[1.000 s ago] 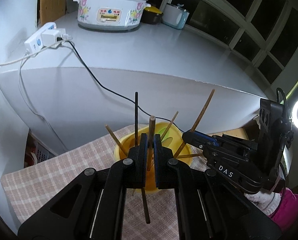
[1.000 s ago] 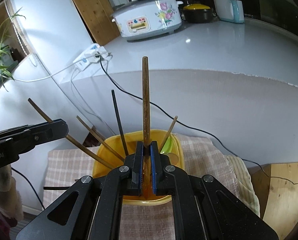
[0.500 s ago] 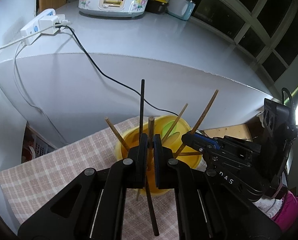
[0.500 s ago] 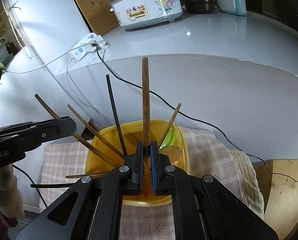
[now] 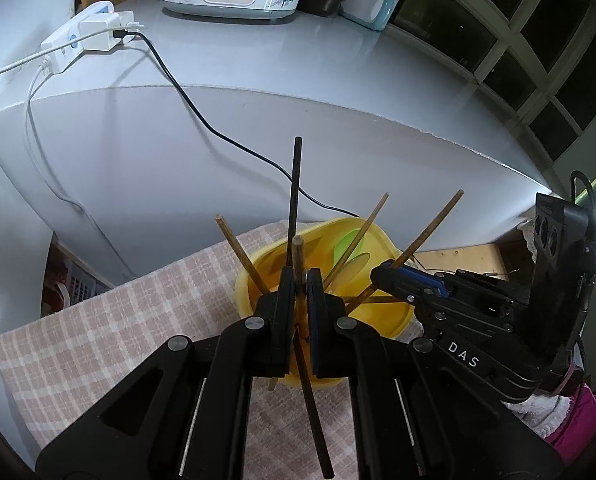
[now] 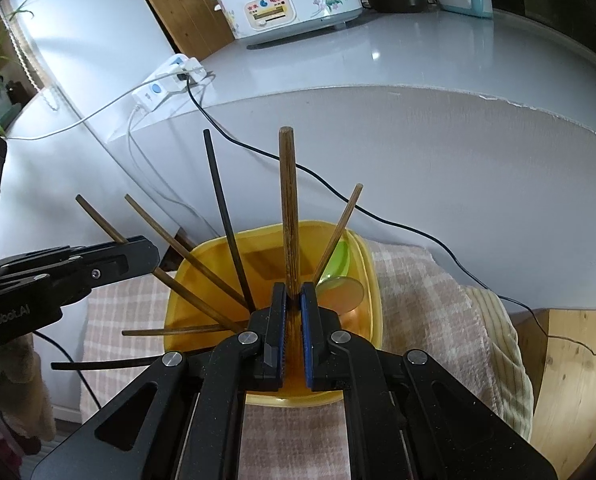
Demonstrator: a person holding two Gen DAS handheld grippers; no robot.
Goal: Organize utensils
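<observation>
Here both grippers hang over the yellow tub (image 6: 372,280), left gripper (image 5: 298,280) and right gripper (image 6: 294,296) each clamped on a chopstick, probably to drop inside.

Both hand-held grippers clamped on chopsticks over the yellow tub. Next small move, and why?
Probably open the right hand-held gripper: its brown chopstick stands upright with the lower end already down inside the yellow tub, so it should drop in. The left hand-held gripper holds its chopstick at the tub's near rim.

Left gripper (image 5: 298,280) clamped tight, angled downward; right gripper (image 6: 294,294) likewise.
</observation>
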